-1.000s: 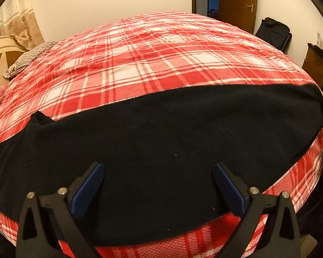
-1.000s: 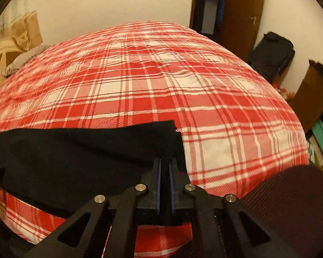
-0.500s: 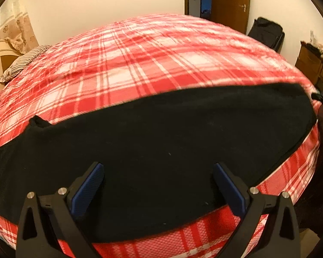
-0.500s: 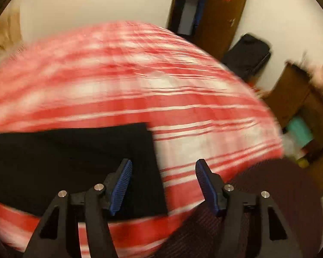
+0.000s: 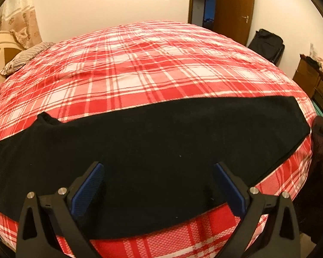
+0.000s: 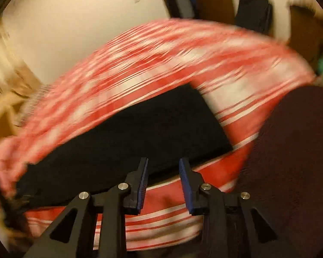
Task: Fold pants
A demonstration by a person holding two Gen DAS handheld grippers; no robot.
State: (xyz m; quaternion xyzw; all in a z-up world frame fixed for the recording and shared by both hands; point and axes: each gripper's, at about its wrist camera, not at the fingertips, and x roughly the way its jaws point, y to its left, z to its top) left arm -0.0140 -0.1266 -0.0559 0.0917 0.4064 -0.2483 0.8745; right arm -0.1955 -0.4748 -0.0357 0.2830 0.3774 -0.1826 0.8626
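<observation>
The black pants lie in one long flat band along the near edge of the bed, close enough that a careless tug could, I think, drag them off the side or bunch the fold. The left claw hangs wide open above their middle, holding nothing. The right claw is partly open and empty near their end; its view is smeared, so its aim looks unsure. I count one pair of pants, two claws, one bed.

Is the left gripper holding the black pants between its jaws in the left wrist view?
No, the left gripper stands wide open above the black pants, gripping nothing.
</observation>
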